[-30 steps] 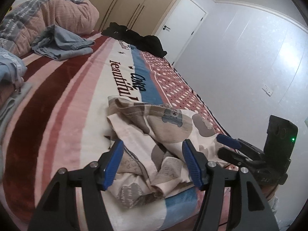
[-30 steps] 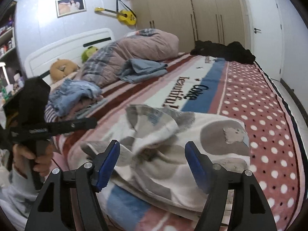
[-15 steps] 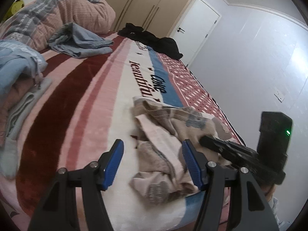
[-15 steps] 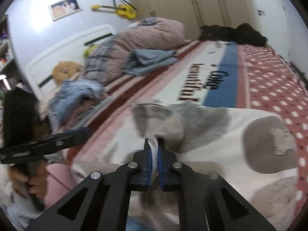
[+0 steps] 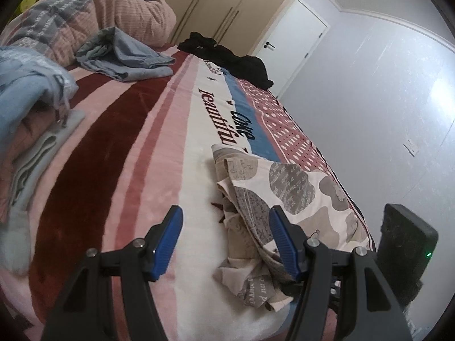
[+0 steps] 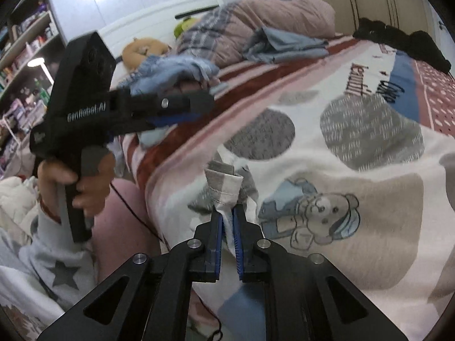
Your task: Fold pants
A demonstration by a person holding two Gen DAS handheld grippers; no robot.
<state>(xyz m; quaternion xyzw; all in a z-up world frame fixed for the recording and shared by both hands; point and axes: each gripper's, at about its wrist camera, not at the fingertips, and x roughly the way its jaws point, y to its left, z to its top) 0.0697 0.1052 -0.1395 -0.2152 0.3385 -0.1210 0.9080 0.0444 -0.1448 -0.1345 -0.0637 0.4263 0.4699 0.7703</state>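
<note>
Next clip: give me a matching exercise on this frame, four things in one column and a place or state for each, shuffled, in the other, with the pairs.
Things:
1. left gripper
2. right gripper
3. cream pants with grey patches and a bear print
4. black garment

Places or states:
A. heaped at the bed's far end, near the white door
B. spread on the striped blanket at the near edge
C. open, holding nothing
D. shut on a fold of fabric

Pairs: 1-C, 2-D, 3-B, 4-A
</note>
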